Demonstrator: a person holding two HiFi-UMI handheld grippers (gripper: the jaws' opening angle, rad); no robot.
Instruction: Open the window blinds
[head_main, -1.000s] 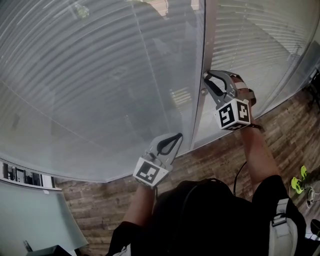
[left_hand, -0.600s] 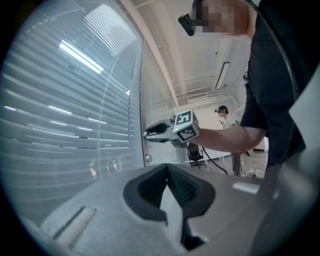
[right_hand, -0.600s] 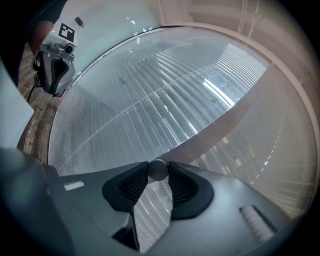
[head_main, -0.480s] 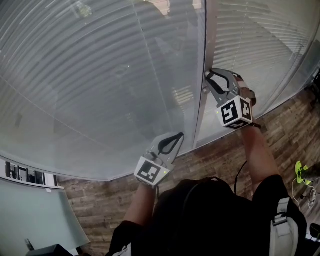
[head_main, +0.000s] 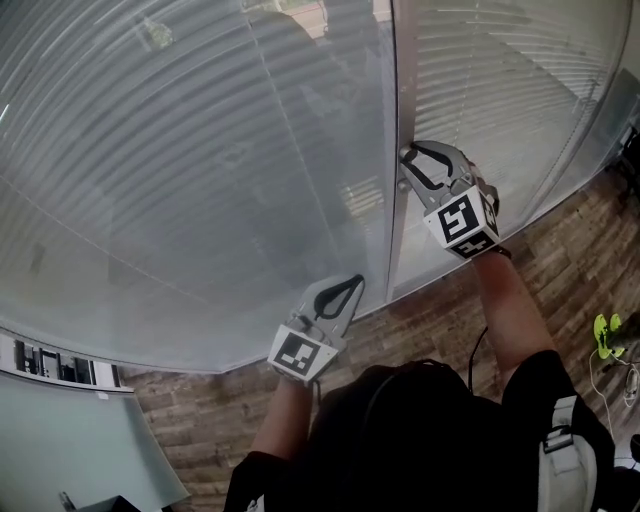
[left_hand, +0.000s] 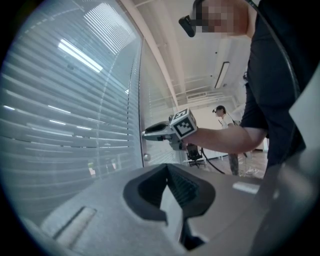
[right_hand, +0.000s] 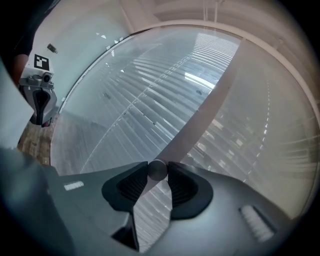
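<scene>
Closed slat blinds (head_main: 200, 150) hang behind the glass panes on both sides of a grey upright frame (head_main: 400, 90). A small round knob (right_hand: 157, 169) sticks out of that frame. My right gripper (head_main: 408, 156) points at the frame, and the knob sits between its pads, touching both; its jaws have just been opening a little. The left gripper view shows the same gripper (left_hand: 148, 133) at the frame from the side. My left gripper (head_main: 357, 281) hovers lower and to the left in front of the glass, jaws together and holding nothing.
A second small round fitting (left_hand: 146, 157) sits lower on the frame. The floor (head_main: 560, 270) has a brick pattern, with a green object (head_main: 604, 336) and a cable at the right. A white surface (head_main: 70, 430) lies at bottom left. Another person (left_hand: 220, 114) stands far off.
The right gripper has rolled about its own axis at the knob, so its marker cube is turned. The left gripper has stayed where it was.
</scene>
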